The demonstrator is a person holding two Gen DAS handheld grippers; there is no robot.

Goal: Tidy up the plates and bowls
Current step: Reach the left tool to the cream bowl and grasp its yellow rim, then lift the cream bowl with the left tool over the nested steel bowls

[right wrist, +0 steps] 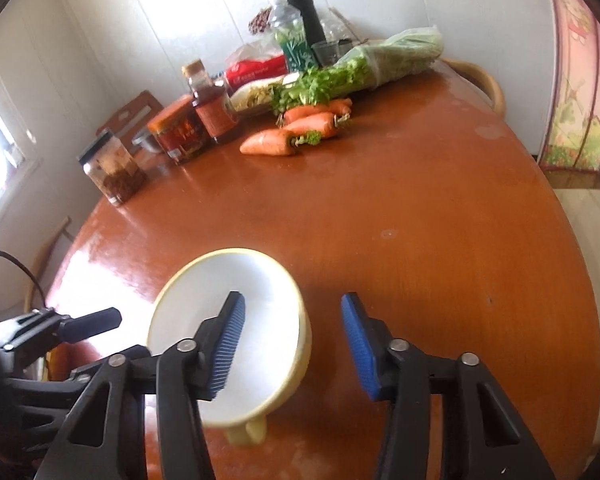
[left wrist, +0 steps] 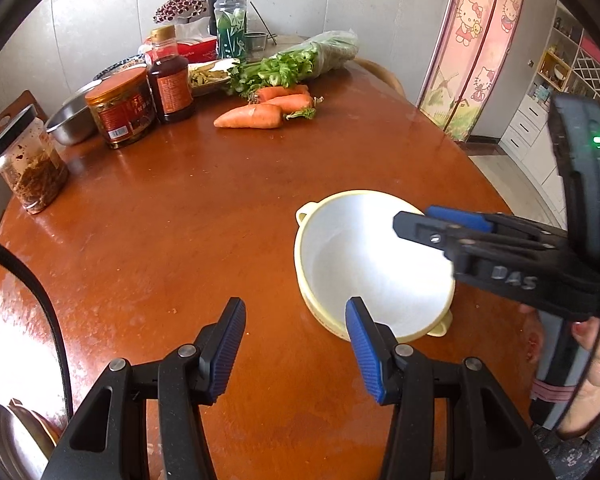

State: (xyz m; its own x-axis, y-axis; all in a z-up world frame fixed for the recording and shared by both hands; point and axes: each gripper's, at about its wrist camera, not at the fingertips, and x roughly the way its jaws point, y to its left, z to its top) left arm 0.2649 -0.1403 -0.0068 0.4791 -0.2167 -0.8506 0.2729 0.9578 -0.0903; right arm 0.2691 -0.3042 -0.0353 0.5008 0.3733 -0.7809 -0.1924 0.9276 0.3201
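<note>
Readable text: "DAS" on the right gripper [left wrist: 412, 224] body; jar labels too blurred to read. Bowl [left wrist: 374, 264], cream with two small lug handles, sits upright and empty on the round table [left wrist: 220, 200], near edge; handle axis runs far-left to near-right in the left view. Right gripper spread, left finger over the bowl, right finger outside the rim. Left gripper [left wrist: 296, 344] spread, holding nothing, just beside the bowl. Glass jar [left wrist: 30, 160] holds dark residue. Carrots [left wrist: 268, 108] lie at the far side.

Three carrots [left wrist: 268, 110] beside celery [left wrist: 296, 64]; jars [left wrist: 122, 110], sauce bottle [left wrist: 170, 80] along the table [left wrist: 180, 200] edge.
</note>
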